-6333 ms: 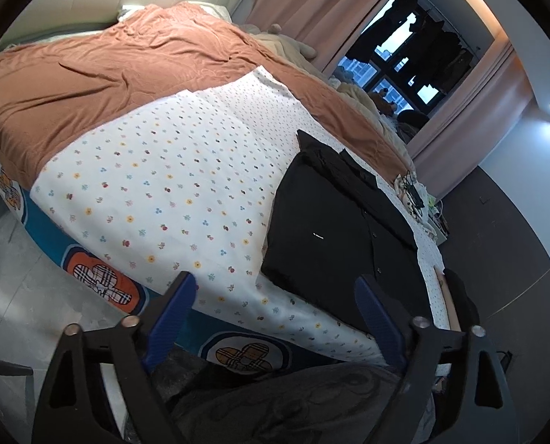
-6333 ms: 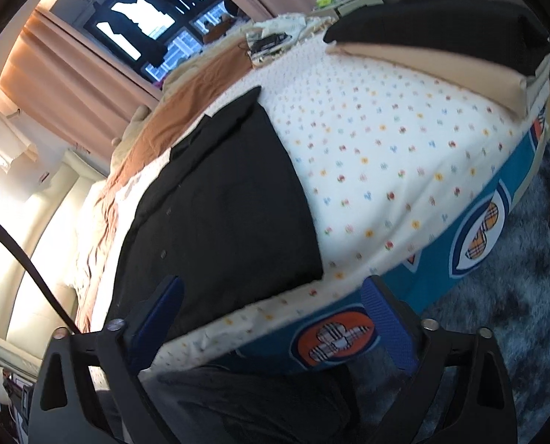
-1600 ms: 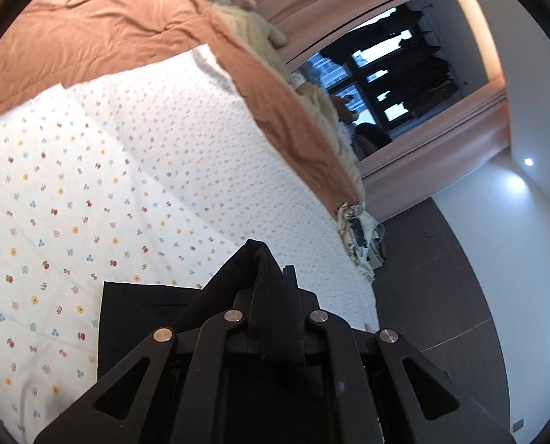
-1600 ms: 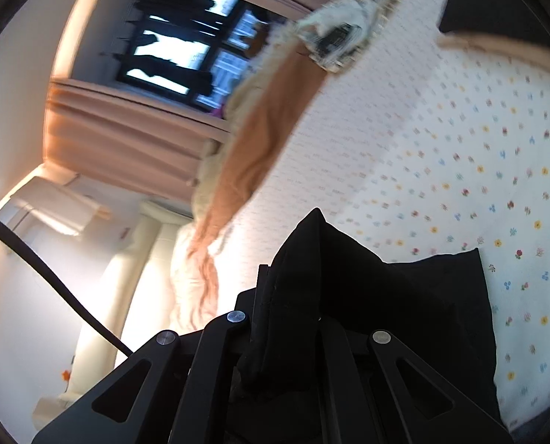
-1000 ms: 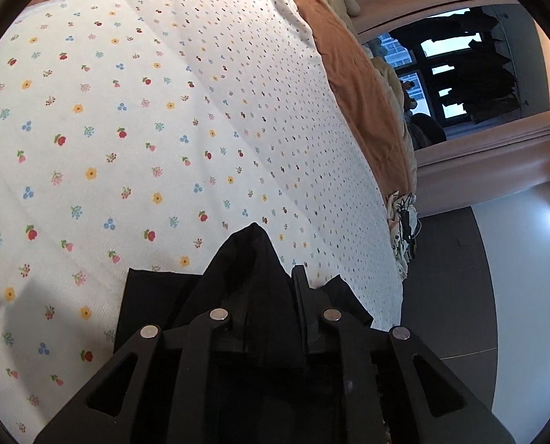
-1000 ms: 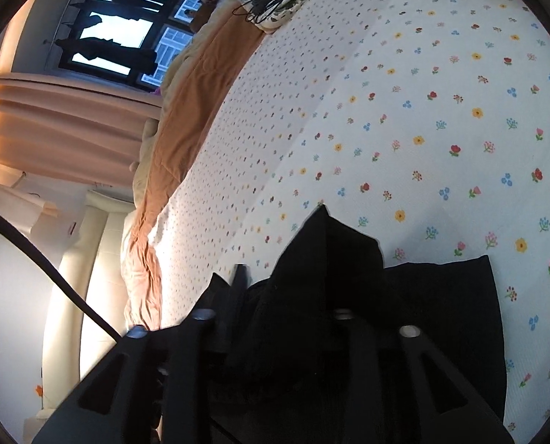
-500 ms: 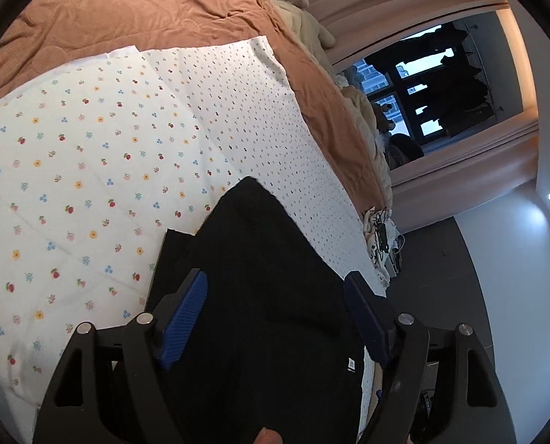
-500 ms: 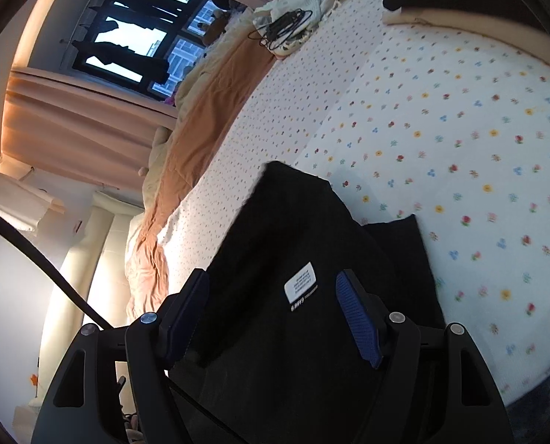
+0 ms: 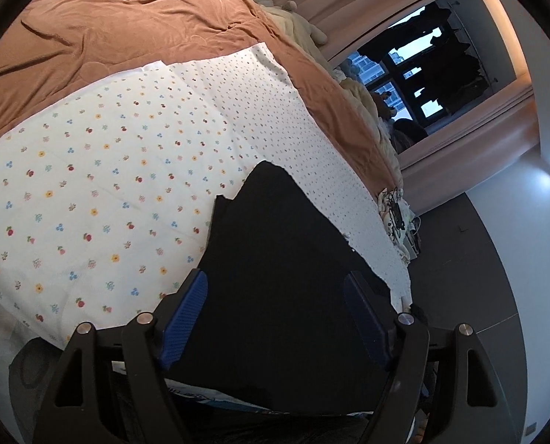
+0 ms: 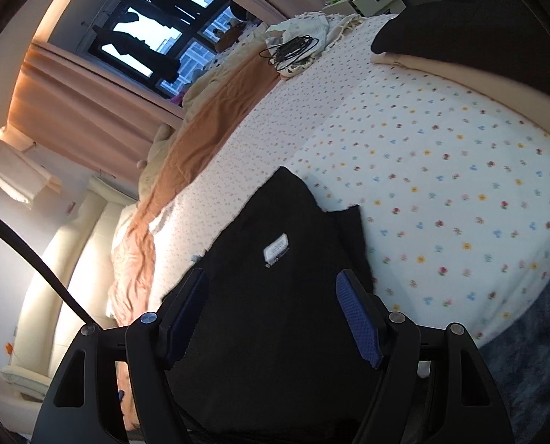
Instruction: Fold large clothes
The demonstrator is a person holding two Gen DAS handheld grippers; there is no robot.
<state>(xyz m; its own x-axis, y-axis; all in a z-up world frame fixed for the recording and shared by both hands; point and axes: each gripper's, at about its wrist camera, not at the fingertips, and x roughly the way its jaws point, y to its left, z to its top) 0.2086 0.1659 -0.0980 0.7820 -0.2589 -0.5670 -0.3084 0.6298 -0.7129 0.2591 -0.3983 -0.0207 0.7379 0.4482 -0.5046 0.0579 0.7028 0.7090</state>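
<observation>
Left wrist view
Left tool [image 9: 275, 318]: jaws wide, blue ribbed pads well apart, nothing between them pressed; it hangs above the cloth.
Garment: the black folded fabric garment [image 9: 286, 259] lies on the white flower-printed bed sheet [image 9: 101, 192], filling the view from centre to 6 o'clock and running under the tool.
Far edge: a doubled corner peaks toward 12 o'clock of the tool; a lower layer's corner sticks out at about 10 o'clock.
Surroundings: a rust-brown blanket [image 9: 134, 29] covers the bed toward 11 o'clock; the dark window [image 9: 415, 74] sits at 2 o'clock.

Right wrist view
Right tool [image 10: 271, 314]: jaws wide, pads clear of the cloth, empty.
Garment: the same black piece [image 10: 275, 296] lies directly below and ahead, with a small white sewn label [image 10: 275, 248] face up near 12 o'clock.
Lower layer: its edge juts out at about 1 o'clock.
Other items: a stacked black-and-beige folded pile [image 10: 471, 48] at 2 o'clock, well apart; a coiled black cable on a pale cloth bundle [image 10: 293, 50] at 12 o'clock.

Relation for the coming move
Long axis: judged to run from 6 to 12 o'clock in both views, away from the person.
Nearer hand: neither clearly; both tools hang over the near half.
Judgement: the fold looks laid; the uneven far edges would likely want squaring or a crosswise fold.
</observation>
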